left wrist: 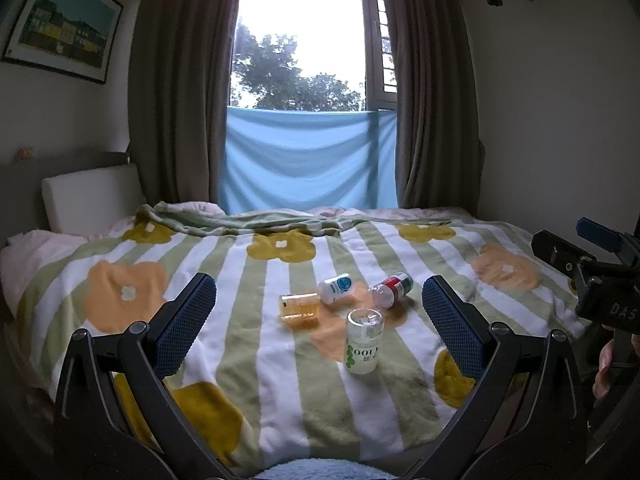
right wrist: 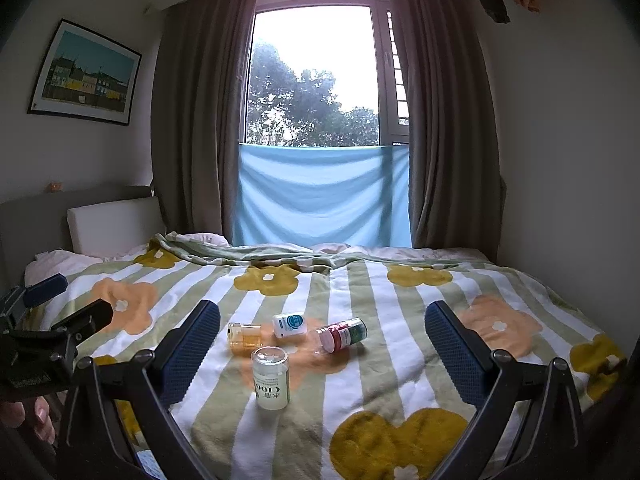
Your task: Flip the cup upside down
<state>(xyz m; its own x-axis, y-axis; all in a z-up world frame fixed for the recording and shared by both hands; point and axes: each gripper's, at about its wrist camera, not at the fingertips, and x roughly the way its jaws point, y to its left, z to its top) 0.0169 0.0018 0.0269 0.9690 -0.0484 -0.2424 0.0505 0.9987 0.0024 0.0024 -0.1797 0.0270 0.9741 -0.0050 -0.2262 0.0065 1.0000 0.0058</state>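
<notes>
A clear cup with a green and white label (left wrist: 362,340) stands on the striped flower blanket (left wrist: 280,360), its label text upside down and its clear flat end up. It also shows in the right wrist view (right wrist: 271,378). My left gripper (left wrist: 318,320) is open and empty, fingers well apart, with the cup ahead between them, nearer the right finger (left wrist: 452,326). My right gripper (right wrist: 322,344) is open and empty, the cup ahead nearer its left finger (right wrist: 192,350). Neither gripper touches the cup.
Behind the cup lie an amber cup (left wrist: 299,307), a white bottle with a blue label (left wrist: 335,288) and a clear bottle with a red and green label (left wrist: 392,289), all on their sides. The bed ends at the curtains and window (left wrist: 304,40). A headboard cushion (left wrist: 90,196) is at the left.
</notes>
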